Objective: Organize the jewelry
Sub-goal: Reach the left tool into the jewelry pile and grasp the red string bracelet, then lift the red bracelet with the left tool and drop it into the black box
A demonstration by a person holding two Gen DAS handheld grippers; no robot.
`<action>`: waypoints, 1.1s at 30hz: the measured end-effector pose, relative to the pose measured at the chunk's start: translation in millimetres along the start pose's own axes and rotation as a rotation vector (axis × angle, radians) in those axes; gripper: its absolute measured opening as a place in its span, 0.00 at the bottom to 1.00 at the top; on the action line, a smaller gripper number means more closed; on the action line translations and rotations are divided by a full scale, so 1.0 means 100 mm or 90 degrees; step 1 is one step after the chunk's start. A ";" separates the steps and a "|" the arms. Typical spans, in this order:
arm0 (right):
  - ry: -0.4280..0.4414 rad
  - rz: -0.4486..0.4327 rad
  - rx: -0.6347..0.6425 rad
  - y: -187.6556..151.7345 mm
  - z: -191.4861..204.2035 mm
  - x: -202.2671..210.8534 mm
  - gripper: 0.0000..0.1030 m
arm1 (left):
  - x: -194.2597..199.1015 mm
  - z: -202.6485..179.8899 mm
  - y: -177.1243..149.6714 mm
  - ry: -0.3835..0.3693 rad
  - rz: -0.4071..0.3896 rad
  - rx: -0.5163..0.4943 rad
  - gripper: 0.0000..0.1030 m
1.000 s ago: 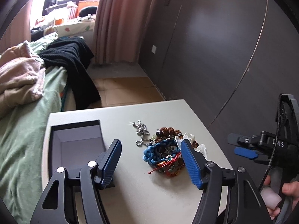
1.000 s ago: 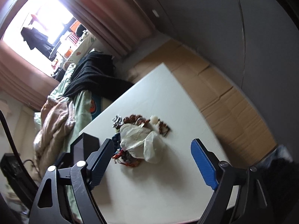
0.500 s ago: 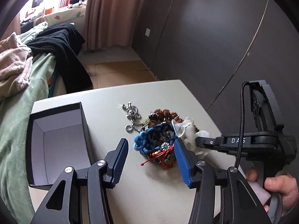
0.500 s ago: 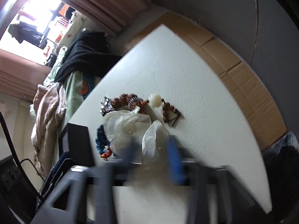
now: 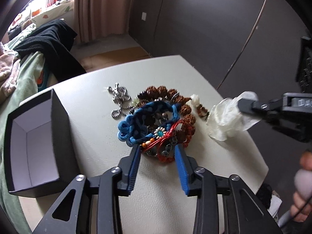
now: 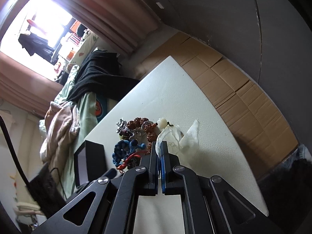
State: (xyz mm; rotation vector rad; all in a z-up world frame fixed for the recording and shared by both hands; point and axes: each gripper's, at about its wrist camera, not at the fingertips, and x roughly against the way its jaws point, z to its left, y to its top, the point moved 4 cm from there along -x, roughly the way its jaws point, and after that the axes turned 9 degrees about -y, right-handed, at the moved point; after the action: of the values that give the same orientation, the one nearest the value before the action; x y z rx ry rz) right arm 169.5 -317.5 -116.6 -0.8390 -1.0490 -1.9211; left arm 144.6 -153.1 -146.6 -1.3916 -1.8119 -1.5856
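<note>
The right gripper (image 6: 160, 150) is clamped on the plastic bag (image 5: 226, 120), just right of the jewelry pile (image 5: 156, 120). The left gripper (image 5: 157, 156), parted around the pile's near edge, should be closed gently on one piece for the box (image 5: 33, 136), left.

Left gripper (image 5: 157, 152) sits spread around the near edge of the jewelry pile (image 5: 156, 124) on the white table (image 5: 93, 120). Right gripper (image 5: 241, 103) pinches a white plastic bag (image 5: 226, 119) beside the pile. Open black box (image 5: 37, 142) stands to the left.
</note>
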 end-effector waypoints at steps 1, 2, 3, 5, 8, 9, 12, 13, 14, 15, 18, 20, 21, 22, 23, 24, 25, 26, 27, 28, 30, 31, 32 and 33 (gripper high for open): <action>0.000 -0.001 0.001 0.01 0.00 0.02 0.03 | -0.03 0.01 0.00 0.002 0.002 0.001 0.32; 0.001 -0.002 0.002 0.01 -0.02 0.03 0.03 | -0.05 0.01 0.00 0.003 0.003 0.002 0.31; 0.002 -0.002 0.002 0.01 -0.03 0.04 0.03 | -0.08 0.02 0.00 0.003 0.002 0.005 0.30; 0.002 -0.001 0.002 0.01 -0.06 0.04 0.03 | -0.11 0.02 0.02 0.002 -0.003 0.006 0.29; 0.002 0.000 0.001 0.02 -0.08 0.06 0.03 | -0.12 0.00 0.04 0.000 -0.012 0.003 0.14; 0.003 0.000 0.002 0.01 -0.08 0.06 0.03 | -0.12 0.00 0.04 -0.008 -0.014 0.006 0.04; 0.007 -0.003 0.001 0.02 -0.09 0.08 0.03 | -0.04 -0.01 0.05 -0.001 -0.030 0.003 0.04; 0.009 -0.005 0.001 0.02 -0.08 0.08 0.03 | 0.01 -0.02 0.06 -0.005 -0.037 0.005 0.04; 0.013 -0.008 0.001 0.01 -0.07 0.09 0.03 | 0.06 -0.02 0.07 -0.008 -0.047 0.009 0.04; 0.017 -0.008 0.002 0.01 -0.06 0.10 0.03 | 0.12 -0.01 0.08 -0.010 -0.057 0.012 0.04; 0.034 -0.015 0.007 -0.02 -0.01 0.13 0.03 | 0.30 -0.01 0.11 -0.017 -0.085 0.018 0.04; 0.047 -0.021 0.012 -0.04 0.05 0.14 0.03 | 0.43 0.01 0.12 -0.021 -0.106 0.024 0.03; 0.052 -0.024 0.015 -0.05 0.08 0.15 0.03 | 0.49 0.03 0.13 -0.021 -0.115 0.027 0.03; 0.061 -0.029 0.019 -0.06 0.12 0.17 0.03 | 0.54 0.05 0.14 -0.022 -0.124 0.031 0.03; 0.067 -0.033 0.023 -0.08 0.16 0.17 0.03 | 0.61 0.08 0.14 -0.022 -0.132 0.035 0.04; 0.073 -0.038 0.027 -0.09 0.19 0.18 0.03 | 0.65 0.10 0.15 -0.021 -0.137 0.040 0.03; 0.076 -0.042 0.030 -0.10 0.23 0.18 0.03 | 0.71 0.15 0.16 -0.020 -0.143 0.049 0.03; 0.083 -0.047 0.033 -0.11 0.28 0.19 0.03 | 0.77 0.17 0.15 -0.019 -0.149 0.059 0.04; 0.092 -0.051 0.036 -0.13 0.33 0.20 0.03 | 0.82 0.21 0.15 -0.017 -0.153 0.067 0.03; 0.098 -0.054 0.039 -0.14 0.38 0.20 0.03 | 0.86 0.25 0.15 -0.016 -0.159 0.075 0.03; 0.115 -0.064 0.050 -0.17 0.51 0.23 0.04 | 0.98 0.35 0.16 -0.009 -0.175 0.091 0.03; 0.120 -0.067 0.053 -0.19 0.56 0.23 0.04 | 1.04 0.39 0.15 -0.007 -0.181 0.096 0.03; 0.128 -0.070 0.056 -0.21 0.62 0.23 0.04 | 1.10 0.44 0.15 -0.004 -0.188 0.103 0.03; 0.138 -0.071 0.058 -0.23 0.68 0.23 0.04 | 1.17 0.50 0.14 -0.001 -0.196 0.111 0.03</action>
State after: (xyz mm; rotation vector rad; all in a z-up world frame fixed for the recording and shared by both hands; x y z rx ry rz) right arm 150.8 -257.0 -76.2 -0.5182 -1.0603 -1.9897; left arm 120.0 -60.2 -62.9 -1.0770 -2.1899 -1.5188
